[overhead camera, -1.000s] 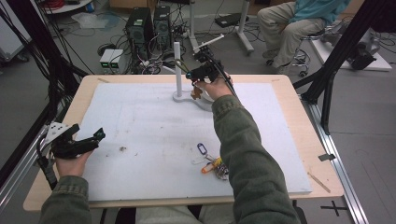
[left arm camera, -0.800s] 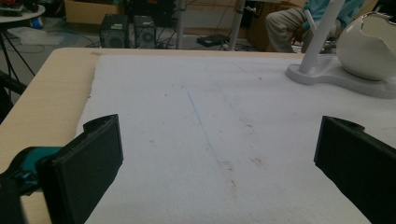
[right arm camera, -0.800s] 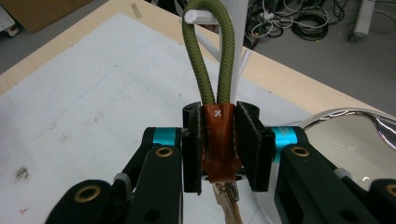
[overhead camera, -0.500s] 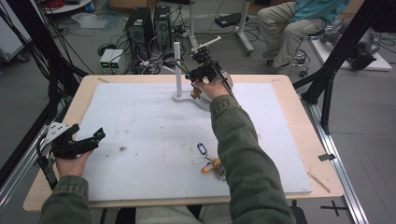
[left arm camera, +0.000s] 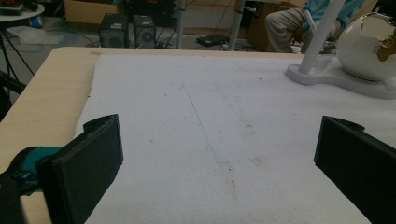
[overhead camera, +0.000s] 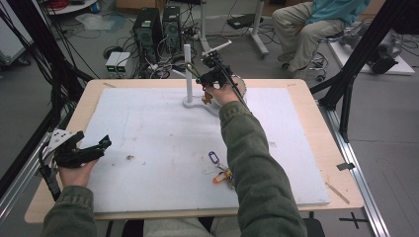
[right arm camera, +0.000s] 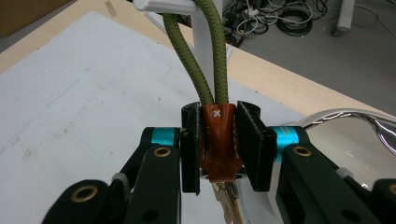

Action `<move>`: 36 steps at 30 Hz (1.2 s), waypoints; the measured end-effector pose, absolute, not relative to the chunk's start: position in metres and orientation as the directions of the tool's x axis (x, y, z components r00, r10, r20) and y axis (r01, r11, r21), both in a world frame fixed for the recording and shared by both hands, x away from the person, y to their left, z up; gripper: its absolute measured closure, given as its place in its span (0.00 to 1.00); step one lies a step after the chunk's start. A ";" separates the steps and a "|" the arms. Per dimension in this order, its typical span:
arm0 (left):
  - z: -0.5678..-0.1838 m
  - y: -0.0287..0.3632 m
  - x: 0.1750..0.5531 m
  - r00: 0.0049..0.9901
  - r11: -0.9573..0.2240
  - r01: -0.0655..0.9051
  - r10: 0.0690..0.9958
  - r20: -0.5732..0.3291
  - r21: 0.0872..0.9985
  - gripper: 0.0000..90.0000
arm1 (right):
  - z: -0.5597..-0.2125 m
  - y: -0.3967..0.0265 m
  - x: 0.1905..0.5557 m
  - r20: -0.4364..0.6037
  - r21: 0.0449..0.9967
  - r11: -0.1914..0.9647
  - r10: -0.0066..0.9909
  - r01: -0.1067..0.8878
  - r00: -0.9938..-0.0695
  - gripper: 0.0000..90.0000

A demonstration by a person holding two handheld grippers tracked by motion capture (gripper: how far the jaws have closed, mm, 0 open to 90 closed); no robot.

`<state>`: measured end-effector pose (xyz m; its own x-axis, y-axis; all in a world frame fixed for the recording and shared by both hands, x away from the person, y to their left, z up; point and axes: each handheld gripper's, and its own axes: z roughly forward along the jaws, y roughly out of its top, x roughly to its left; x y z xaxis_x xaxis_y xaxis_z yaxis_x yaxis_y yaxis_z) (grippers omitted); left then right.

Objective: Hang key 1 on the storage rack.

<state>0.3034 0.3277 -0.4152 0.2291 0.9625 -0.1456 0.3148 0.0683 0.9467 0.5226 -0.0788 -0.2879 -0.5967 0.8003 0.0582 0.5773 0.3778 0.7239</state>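
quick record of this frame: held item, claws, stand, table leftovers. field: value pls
held item: brown leather tab on green cord loop, keys hanging below
right claw: shut on the tab, at the white stand
cord: looped over the stand's arm
left claw: open, nothing between the jaws, near the table's left edge
leftovers: blue tag and orange key on the foam mat
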 end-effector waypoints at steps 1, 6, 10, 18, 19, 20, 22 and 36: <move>-0.415 0.328 0.303 0.229 0.068 0.315 0.963 -0.145 0.947 0.02 | -0.288 -0.079 0.523 0.058 0.724 0.379 0.799 0.577 -0.598 0.79; -0.415 0.327 0.303 0.229 0.068 0.317 0.962 -0.146 0.946 0.02 | -0.288 -0.080 0.523 0.061 0.722 0.379 0.798 0.579 -0.599 0.77; -0.415 0.328 0.303 0.228 0.068 0.317 0.963 -0.146 0.946 0.02 | -0.288 -0.080 0.522 0.076 0.715 0.374 0.798 0.591 -0.597 0.72; -0.415 0.327 0.303 0.230 0.065 0.320 0.963 -0.144 0.945 0.02 | -0.287 -0.087 0.520 0.090 0.693 0.383 0.794 0.610 -0.601 0.46; -0.415 0.327 0.303 0.230 0.065 0.320 0.962 -0.144 0.945 0.02 | -0.287 -0.088 0.520 0.085 0.692 0.386 0.796 0.611 -0.599 0.39; -0.416 0.327 0.303 0.230 0.065 0.319 0.962 -0.144 0.945 0.02 | -0.286 -0.090 0.519 0.093 0.692 0.378 0.798 0.615 -0.595 0.33; -0.416 0.327 0.303 0.231 0.062 0.321 0.963 -0.142 0.945 0.02 | -0.286 -0.095 0.518 0.111 0.699 0.360 0.799 0.617 -0.592 0.15; -0.416 0.327 0.303 0.230 0.062 0.321 0.963 -0.141 0.945 0.02 | -0.281 -0.105 0.503 0.103 0.687 0.390 0.784 0.613 -0.613 0.01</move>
